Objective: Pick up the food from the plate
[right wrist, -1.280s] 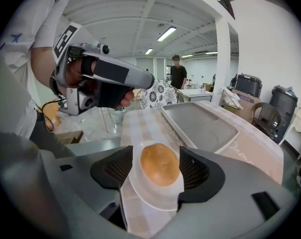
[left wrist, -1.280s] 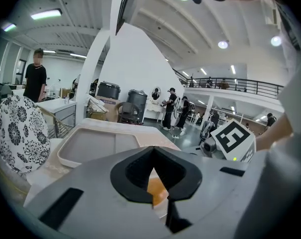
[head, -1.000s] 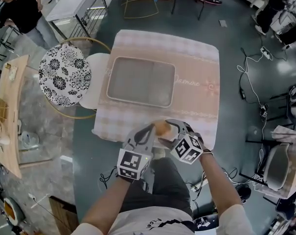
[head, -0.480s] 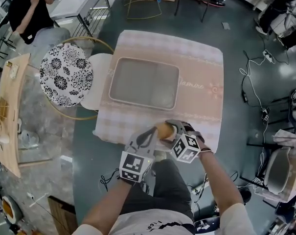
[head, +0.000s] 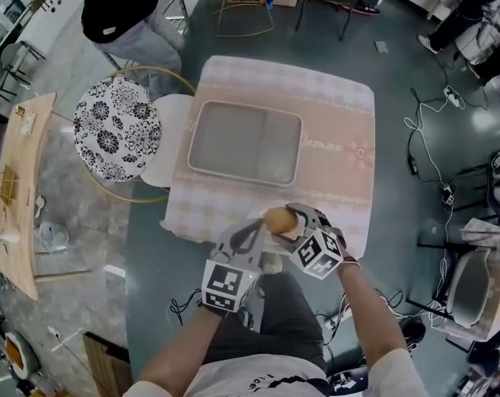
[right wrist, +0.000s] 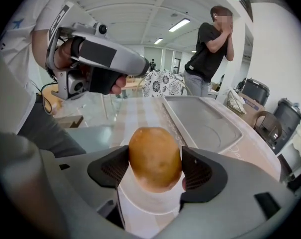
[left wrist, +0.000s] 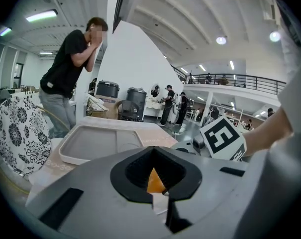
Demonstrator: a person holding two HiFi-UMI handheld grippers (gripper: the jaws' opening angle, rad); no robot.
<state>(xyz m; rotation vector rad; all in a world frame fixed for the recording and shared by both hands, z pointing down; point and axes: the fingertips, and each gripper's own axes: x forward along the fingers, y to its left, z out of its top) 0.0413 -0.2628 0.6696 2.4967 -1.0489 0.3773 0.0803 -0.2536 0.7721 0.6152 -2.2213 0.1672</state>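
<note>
- A grey tray [head: 244,142] lay empty on the surface [head: 332,114], which wore a pink checked cloth.
- A chair with a black-and-white floral cushion [head: 117,127] stood just beside the surface.
- A person in a black top [head: 121,2] stood beyond the chair.
- Cables [head: 427,131] trailed over the dark floor [head: 398,48].

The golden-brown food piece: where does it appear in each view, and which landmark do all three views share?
Head view: food piece, lower centre.
Left gripper view: an orange sliver beyond the jaws.
Right gripper view: centre, clamped between the jaws.
Shared landmark: grey tray.
</note>
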